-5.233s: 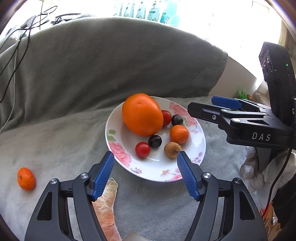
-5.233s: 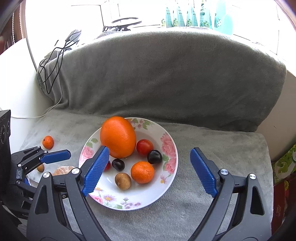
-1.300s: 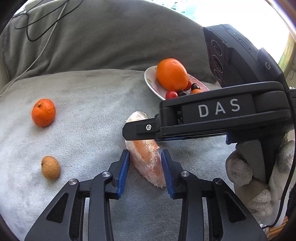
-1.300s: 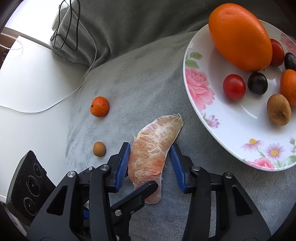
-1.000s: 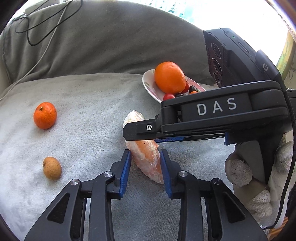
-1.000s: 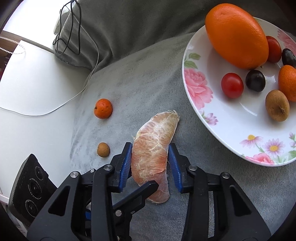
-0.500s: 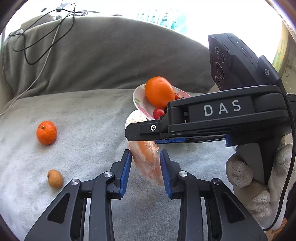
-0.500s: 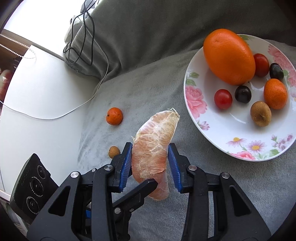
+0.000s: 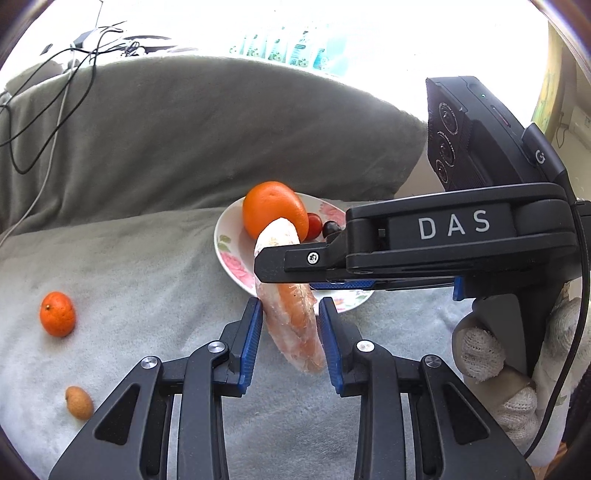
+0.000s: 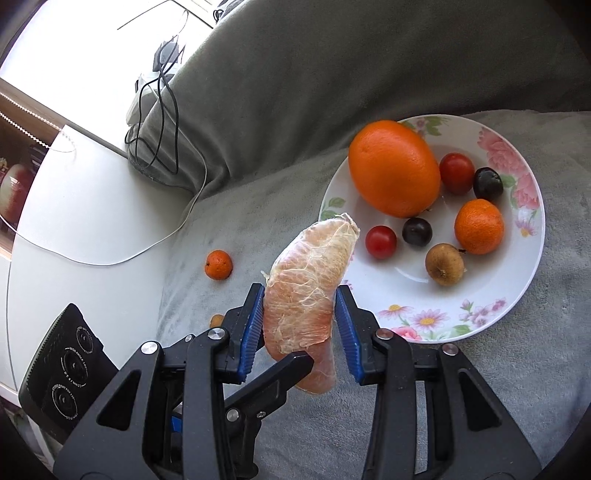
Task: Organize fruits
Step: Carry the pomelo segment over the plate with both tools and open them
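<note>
Pink peeled pomelo segment [image 10: 306, 295] clamped between blue pads of both right gripper [image 10: 300, 326] and left gripper [image 9: 289, 341], raised near edge of white floral plate [image 10: 532, 254]; small orange mandarin [image 9: 57, 314] well apart from plate.

Harsh blown-out backlight from the window [image 9: 332, 29], sharp foreground, fisheye-bent dark corners.

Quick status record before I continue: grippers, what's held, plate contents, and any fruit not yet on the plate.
left gripper: shut on pomelo segment
right gripper: shut on pomelo segment, crossing over the left
segment state: lifted off the grey blanket, tip toward the plate
floral plate: big orange, small mandarin, two cherry tomatoes, two dark fruits, brown longan
off plate: mandarin, longan, both on the blanket
</note>
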The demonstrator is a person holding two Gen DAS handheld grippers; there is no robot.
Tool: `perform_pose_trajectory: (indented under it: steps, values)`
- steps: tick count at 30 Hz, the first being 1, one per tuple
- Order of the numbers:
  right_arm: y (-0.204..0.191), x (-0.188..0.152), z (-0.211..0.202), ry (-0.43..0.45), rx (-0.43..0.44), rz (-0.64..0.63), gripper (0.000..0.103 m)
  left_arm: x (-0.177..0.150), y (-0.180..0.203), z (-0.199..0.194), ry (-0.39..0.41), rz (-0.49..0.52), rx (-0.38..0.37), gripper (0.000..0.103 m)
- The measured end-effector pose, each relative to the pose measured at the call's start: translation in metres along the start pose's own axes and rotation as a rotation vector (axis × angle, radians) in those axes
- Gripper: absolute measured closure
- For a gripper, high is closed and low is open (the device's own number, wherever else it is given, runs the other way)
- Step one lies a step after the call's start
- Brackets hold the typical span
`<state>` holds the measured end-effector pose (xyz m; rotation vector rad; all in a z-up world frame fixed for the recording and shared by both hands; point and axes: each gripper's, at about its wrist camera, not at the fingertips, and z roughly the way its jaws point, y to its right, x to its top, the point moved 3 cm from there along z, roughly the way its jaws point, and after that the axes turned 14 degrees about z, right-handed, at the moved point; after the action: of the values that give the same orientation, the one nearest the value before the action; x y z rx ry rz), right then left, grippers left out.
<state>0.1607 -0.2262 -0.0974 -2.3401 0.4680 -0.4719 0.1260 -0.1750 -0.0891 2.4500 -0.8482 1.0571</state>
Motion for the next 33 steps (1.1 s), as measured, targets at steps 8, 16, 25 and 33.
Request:
perform_pose_trajectory:
  steps: [8, 16, 25, 33]
  values:
    - [0.019, 0.014, -0.012, 0.035, 0.001, 0.022, 0.062, 0.019, 0.013, 0.019, 0.007, 0.022, -0.020, 0.073]
    - [0.029, 0.028, -0.018, 0.048, 0.001, 0.037, 0.062, 0.036, 0.017, 0.044, 0.001, 0.038, -0.023, 0.073]
    - [0.038, 0.040, -0.019, 0.060, -0.006, 0.055, 0.062, 0.044, 0.023, 0.056, -0.012, 0.053, -0.028, 0.073]
    - [0.043, 0.045, -0.020, 0.061, -0.015, 0.058, 0.062, 0.048, 0.032, 0.054, -0.017, 0.061, -0.029, 0.073]
